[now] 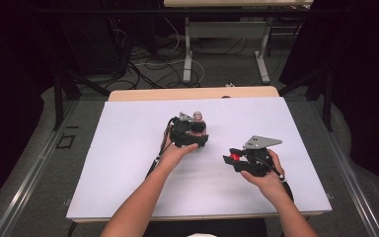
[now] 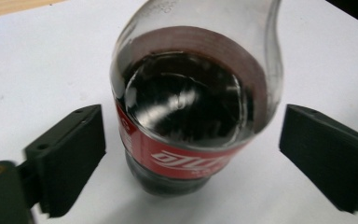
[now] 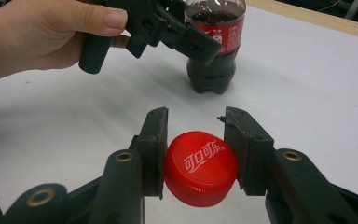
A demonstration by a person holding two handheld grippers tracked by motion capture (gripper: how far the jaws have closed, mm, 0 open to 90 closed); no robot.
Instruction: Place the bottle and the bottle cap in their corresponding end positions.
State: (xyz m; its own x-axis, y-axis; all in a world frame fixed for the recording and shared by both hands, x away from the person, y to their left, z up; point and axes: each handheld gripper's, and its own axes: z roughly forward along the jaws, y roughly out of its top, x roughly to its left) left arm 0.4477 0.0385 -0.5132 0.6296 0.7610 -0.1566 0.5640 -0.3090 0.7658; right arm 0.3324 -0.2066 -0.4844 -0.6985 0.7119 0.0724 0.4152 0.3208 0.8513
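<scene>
Between the shut jaws of the right gripper [image 3: 196, 158] sits a red cap [image 3: 200, 168] printed with white Chinese Coca-Cola script, while the left gripper [image 2: 191, 154] stands spread open around the red-labelled cola bottle [image 2: 193, 102], upright mid-table, pads clear.

Cola bottle [image 2: 191, 102]: neck and mouth cut off by the top edge in the left gripper view; in the high view [image 1: 198, 120] mostly hidden behind the left gripper [image 1: 190, 132], label too small to read.
Red cap [image 1: 234, 157]: in the high view a mere spot between the right gripper [image 1: 233, 159] jaws, lettering not legible.
Left hand [image 3: 37, 35]: cut off by the left edge in the right gripper view.
</scene>
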